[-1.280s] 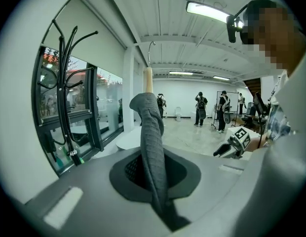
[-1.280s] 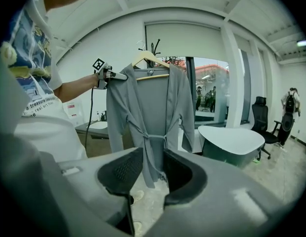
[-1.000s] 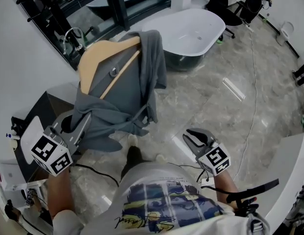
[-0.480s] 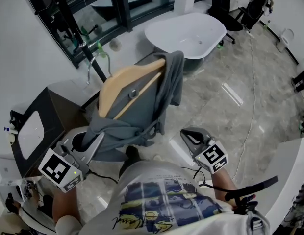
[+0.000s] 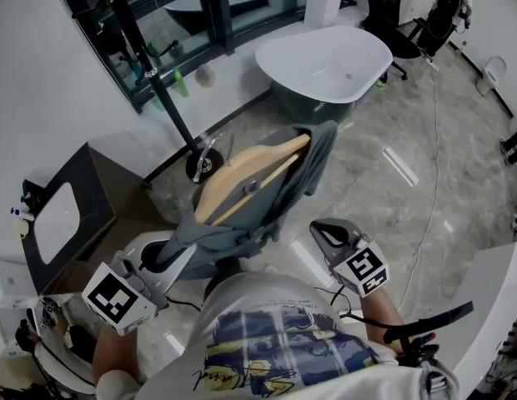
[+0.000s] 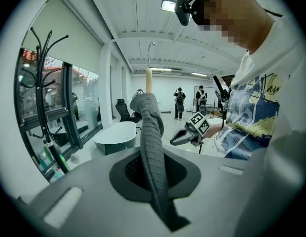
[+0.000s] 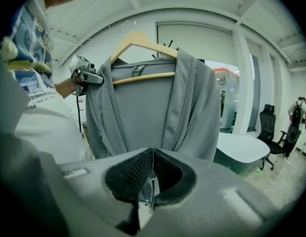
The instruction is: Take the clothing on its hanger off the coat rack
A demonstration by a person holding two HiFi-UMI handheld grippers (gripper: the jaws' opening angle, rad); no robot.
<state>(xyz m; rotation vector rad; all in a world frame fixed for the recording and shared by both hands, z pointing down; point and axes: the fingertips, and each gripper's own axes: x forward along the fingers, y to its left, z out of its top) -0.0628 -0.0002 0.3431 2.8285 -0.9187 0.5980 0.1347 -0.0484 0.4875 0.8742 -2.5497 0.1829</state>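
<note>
Garment point(image 5: 308, 167) clamped in left tongs point(image 5: 169, 254) | right tongs point(image 5: 319, 231) closed, empty, at waist

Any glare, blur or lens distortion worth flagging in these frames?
Head view: sharp, wide-angle bend at the edges, a bright reflection streak on the floor. Left gripper view: heavy fisheye, black corners; the garment close up is readable. Right gripper view: same fisheye, ceiling bowed, hanger crisp.

The garment point(image 7: 192, 107) is grey, ribbed, matt cloth on a smooth pale wooden hanger point(image 5: 218, 194). The stone-look floor point(image 5: 409, 207) shines glossy.
</note>
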